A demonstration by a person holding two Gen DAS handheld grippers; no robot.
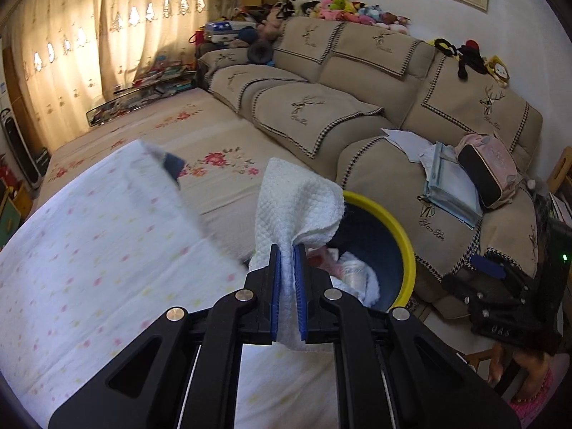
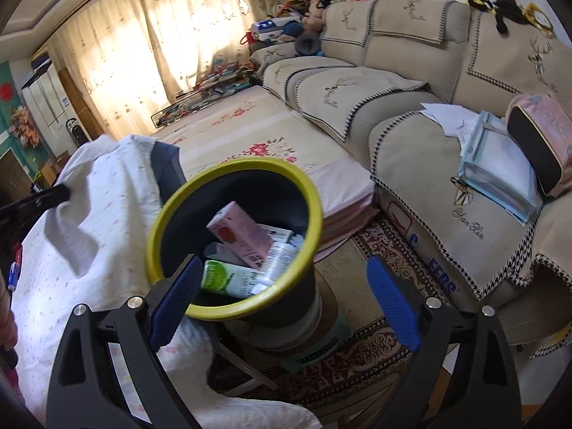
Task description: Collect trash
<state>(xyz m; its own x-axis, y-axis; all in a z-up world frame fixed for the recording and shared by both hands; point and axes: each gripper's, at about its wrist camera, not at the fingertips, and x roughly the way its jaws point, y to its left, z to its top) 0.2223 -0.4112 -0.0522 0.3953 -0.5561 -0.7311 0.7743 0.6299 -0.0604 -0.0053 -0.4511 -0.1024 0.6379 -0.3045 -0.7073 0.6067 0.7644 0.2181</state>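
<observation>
My left gripper (image 1: 287, 250) is shut on a white embossed paper towel (image 1: 296, 200), which sticks up between the blue pads. It hangs over the cloth-covered table (image 1: 89, 250), just left of the yellow-rimmed dark bin (image 1: 405, 239). In the right wrist view the bin (image 2: 157, 236) holds a pink box (image 2: 239, 232), a green tube (image 2: 225, 279) and a white tube (image 2: 279, 257). My right gripper (image 2: 282, 293) stands open close in front of the bin, with its left finger (image 2: 175, 300) at the rim. The left gripper (image 2: 60, 193) shows at the left edge with the blurred towel (image 2: 78, 214).
The bin stands on a small stool (image 2: 321, 339) over a patterned rug (image 2: 375, 357). A beige sofa (image 1: 447, 193) to the right carries a pink bag (image 1: 489, 171), folders (image 1: 450, 189) and papers. Behind the table lies a floral-covered platform (image 1: 214, 164).
</observation>
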